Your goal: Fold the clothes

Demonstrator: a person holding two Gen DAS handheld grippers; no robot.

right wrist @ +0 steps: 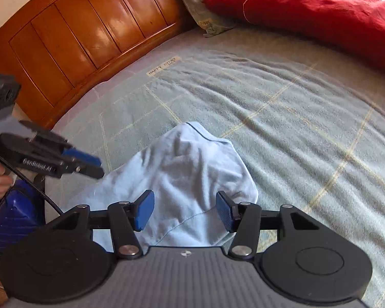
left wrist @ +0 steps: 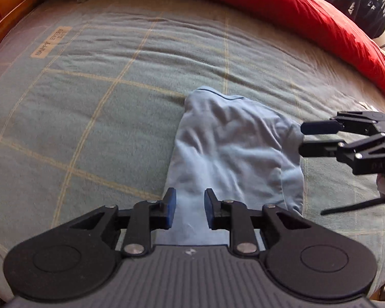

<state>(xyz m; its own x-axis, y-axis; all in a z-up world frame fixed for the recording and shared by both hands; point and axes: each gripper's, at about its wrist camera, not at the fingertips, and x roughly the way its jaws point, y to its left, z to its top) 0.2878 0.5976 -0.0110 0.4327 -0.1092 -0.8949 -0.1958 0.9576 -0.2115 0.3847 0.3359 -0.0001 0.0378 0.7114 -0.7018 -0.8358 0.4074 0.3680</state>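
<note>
Light-blue garment (left wrist: 231,148) lies rumpled on bed (left wrist: 89,102); nothing seemingly held.

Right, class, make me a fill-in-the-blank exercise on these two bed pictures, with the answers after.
1. The crumpled light blue cotton garment lies on the grey-green checked ____.
2. The plump quilt at the far side is coloured ____.
3. The glossy headboard is made of ____.
4. Nothing sits between the pads of the right gripper: it is ____.

Answers: bedspread; red; wood; open
</note>
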